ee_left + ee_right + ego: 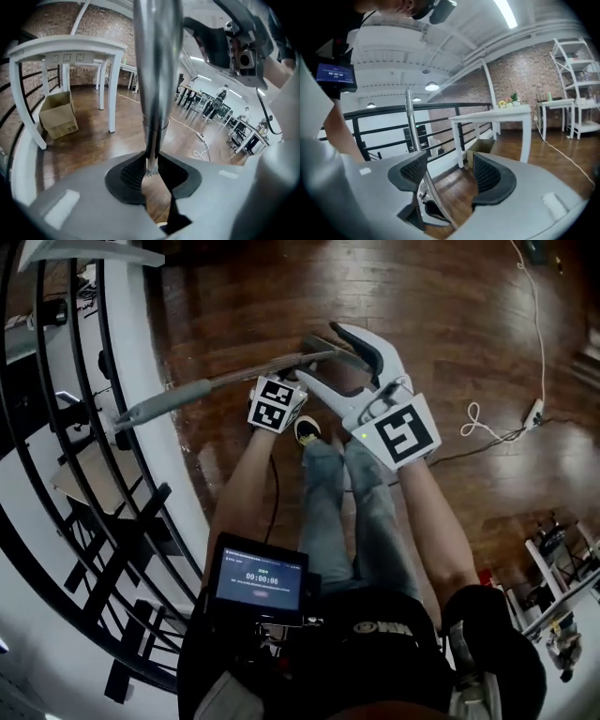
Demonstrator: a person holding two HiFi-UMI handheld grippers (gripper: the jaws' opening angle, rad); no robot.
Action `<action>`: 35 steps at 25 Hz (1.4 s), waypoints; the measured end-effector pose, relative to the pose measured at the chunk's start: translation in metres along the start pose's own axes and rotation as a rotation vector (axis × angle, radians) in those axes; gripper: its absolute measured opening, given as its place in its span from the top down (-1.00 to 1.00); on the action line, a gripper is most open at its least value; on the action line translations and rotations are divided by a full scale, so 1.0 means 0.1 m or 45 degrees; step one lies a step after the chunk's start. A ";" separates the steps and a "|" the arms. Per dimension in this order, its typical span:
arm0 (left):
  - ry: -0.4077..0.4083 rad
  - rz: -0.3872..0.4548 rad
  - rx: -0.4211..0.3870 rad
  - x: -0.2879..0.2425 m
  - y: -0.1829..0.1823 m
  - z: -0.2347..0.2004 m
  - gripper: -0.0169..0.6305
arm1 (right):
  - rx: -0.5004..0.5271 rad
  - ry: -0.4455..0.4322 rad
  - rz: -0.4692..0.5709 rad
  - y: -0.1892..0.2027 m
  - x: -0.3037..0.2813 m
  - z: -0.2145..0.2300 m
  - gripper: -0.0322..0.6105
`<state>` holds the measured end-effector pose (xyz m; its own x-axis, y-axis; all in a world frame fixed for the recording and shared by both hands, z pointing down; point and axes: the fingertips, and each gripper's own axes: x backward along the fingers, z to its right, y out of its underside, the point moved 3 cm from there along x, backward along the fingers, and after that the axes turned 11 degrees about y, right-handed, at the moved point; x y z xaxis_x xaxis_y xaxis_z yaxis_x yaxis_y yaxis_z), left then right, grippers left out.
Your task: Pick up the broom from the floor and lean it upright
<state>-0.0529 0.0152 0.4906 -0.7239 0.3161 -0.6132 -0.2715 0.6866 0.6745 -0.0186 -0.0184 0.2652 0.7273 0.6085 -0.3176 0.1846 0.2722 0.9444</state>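
We found the left hand-held gripper (152, 171) clamped on the broom (187, 395). Both pads pressed on its thin metal pole, which rose from the jaws toward 12 o'clock in that gripper's view. The right hand-held gripper (447, 176) stood with its jaws wide apart. The pole passed between them, just beside the pad at 9 o'clock and well clear of the other. In the head view the broom hung slanted above the wooden floor (422, 315), its grey grip reaching toward 9 o'clock, up to the black railing (440, 106).
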 end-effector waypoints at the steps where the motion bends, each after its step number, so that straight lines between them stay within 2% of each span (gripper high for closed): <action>1: -0.008 0.024 -0.018 0.09 -0.13 0.02 0.65 | 0.066 -0.064 0.020 -0.19 -0.05 -0.17 -0.05; 4: 0.013 0.138 -0.077 0.33 -0.63 0.01 0.65 | 0.257 -0.229 0.086 -0.61 -0.17 -0.61 -0.05; 6: 0.007 0.174 -0.117 0.49 -0.88 -0.06 0.65 | 0.382 -0.265 0.121 -0.81 -0.29 -0.83 -0.05; 8: -0.041 0.159 -0.148 0.68 -1.03 -0.17 0.65 | 0.512 -0.211 0.129 -0.97 -0.46 -0.98 -0.05; 9: -0.072 0.147 -0.158 0.77 -1.07 -0.23 0.66 | 0.557 -0.141 0.136 -1.05 -0.54 -0.98 0.03; 10: -0.103 0.139 -0.163 0.86 -1.11 -0.28 0.66 | 0.563 -0.060 0.152 -1.14 -0.62 -0.94 0.26; 11: -0.131 0.141 -0.161 0.93 -1.14 -0.33 0.66 | 0.527 0.003 0.177 -1.23 -0.67 -0.86 0.61; 13: -0.175 0.172 -0.148 1.03 -1.20 -0.42 0.66 | 0.391 0.045 0.232 -1.38 -0.74 -0.72 0.66; 17: -0.217 0.207 -0.106 0.99 -1.34 -0.67 0.66 | 0.182 0.045 0.268 -1.47 -0.92 -0.28 0.66; 23: -0.232 0.138 0.009 0.60 -1.43 -1.30 0.66 | -0.075 -0.007 0.230 -1.27 -1.56 0.57 0.66; 28: -0.280 0.113 0.135 0.23 -1.36 -1.92 0.65 | -0.165 -0.079 0.172 -0.90 -2.15 1.04 0.66; 32: -0.301 0.069 0.131 0.01 -1.27 -2.31 0.65 | -0.211 -0.104 0.125 -0.67 -2.51 1.32 0.66; 35: -0.301 0.132 0.133 -0.12 -1.23 -2.54 0.65 | -0.247 -0.125 0.105 -0.54 -2.78 1.54 0.66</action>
<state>-0.1724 -0.2392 0.5195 -0.5729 0.5237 -0.6305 -0.1282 0.7025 0.7000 -0.1286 -0.3167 0.3157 0.7972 0.5618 -0.2211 -0.0019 0.3685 0.9296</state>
